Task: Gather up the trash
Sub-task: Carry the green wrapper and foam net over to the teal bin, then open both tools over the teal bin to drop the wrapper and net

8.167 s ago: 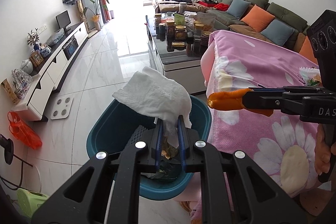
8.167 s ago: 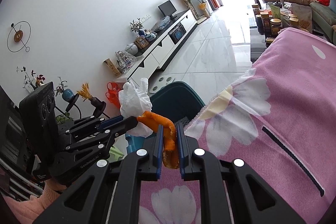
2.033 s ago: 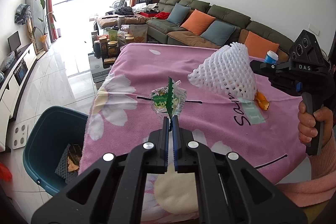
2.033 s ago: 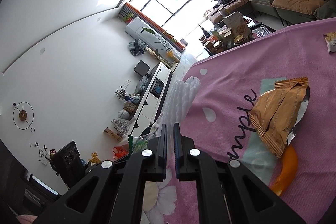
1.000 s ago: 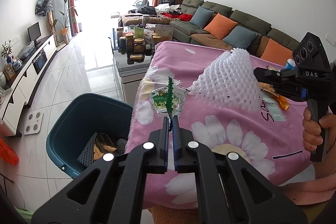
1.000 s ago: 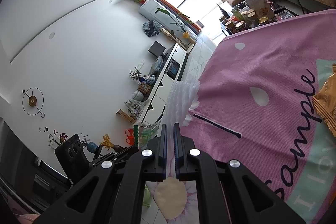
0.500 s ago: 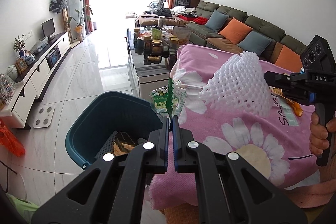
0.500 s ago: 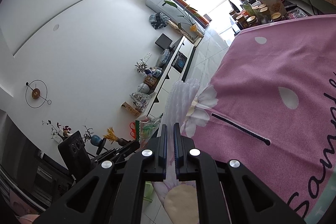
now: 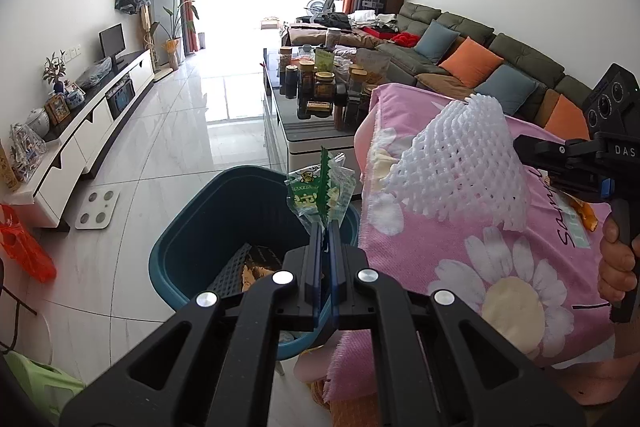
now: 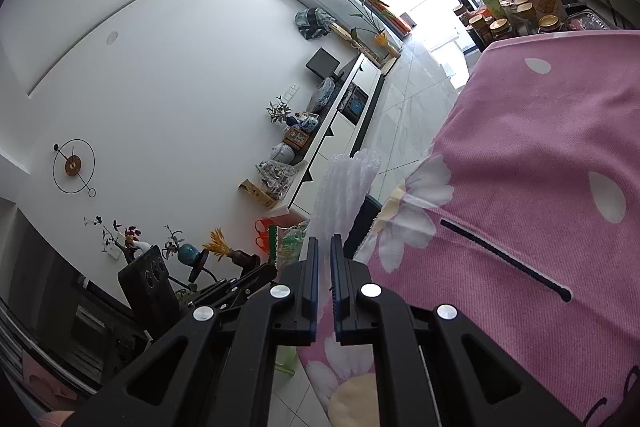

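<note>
Left tool (image 9: pixel 325 233) pinching green wrapper (image 9: pixel 320 191) above bin (image 9: pixel 208 223) — right tool (image 10: pixel 324 259) gripping foam net (image 10: pixel 344 187)

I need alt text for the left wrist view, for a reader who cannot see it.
The left gripper, shut on a green snack wrapper, is above a teal trash bin on the floor. Beside it, the right gripper holds a white foam net over a pink floral cloth.
</note>
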